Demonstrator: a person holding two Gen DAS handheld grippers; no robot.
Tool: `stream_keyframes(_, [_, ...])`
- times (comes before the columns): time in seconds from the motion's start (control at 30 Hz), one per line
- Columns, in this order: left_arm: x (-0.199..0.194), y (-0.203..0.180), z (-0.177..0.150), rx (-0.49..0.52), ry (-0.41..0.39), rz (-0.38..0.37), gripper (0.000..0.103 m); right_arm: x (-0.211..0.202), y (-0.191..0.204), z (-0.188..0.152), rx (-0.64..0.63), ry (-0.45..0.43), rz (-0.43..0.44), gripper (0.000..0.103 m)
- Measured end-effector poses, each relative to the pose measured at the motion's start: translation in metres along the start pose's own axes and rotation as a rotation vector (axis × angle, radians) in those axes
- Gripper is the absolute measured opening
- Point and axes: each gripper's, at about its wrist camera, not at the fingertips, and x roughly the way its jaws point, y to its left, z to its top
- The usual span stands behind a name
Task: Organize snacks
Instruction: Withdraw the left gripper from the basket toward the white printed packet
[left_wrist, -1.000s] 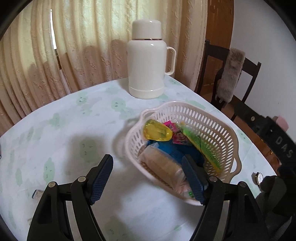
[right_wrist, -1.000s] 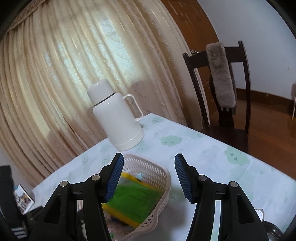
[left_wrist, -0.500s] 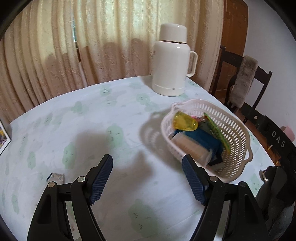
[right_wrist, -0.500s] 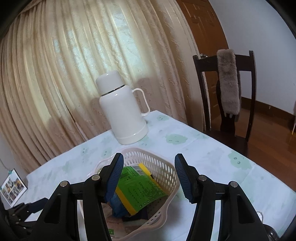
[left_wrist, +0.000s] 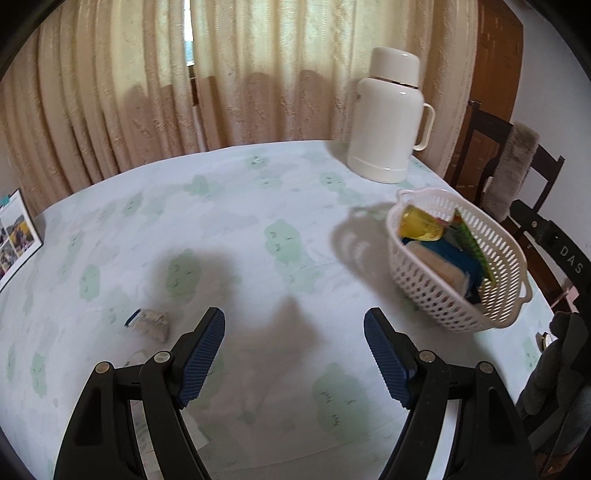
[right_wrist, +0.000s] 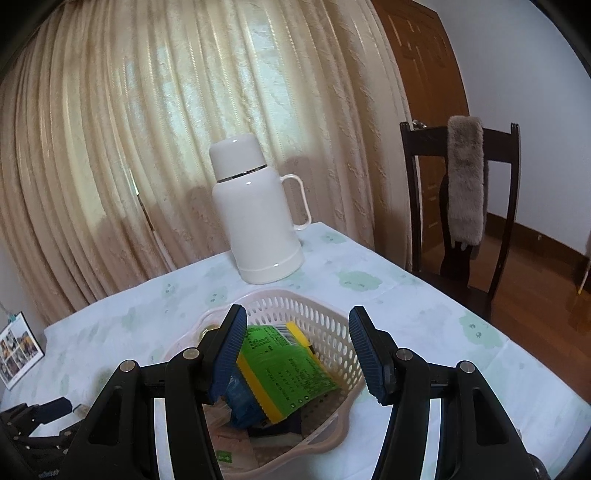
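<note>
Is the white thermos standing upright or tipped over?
Upright. The thermos stands on its flat base on the table, cap on top, behind the basket.

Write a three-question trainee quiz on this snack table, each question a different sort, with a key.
1. True or false: the left gripper holds a snack.
2. Multiple choice: the green packet lies (A) in the basket, (B) on the tablecloth, (C) on the chair.
3. Fill in: one small snack is outside the basket, on the tablecloth just ahead of the left gripper's ____ finger.

Key
1. False: its jaws stand open with only tablecloth between them.
2. A. The right gripper hovers open above it.
3. Left.
</note>
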Motion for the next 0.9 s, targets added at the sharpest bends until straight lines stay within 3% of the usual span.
stream_keyframes(0.9, [-0.007, 0.078, -0.032, -0.129, 0.018, 0.123, 0.075, 0.0, 0.038, -0.016, -0.164, 0.017, 0.036, 0.059])
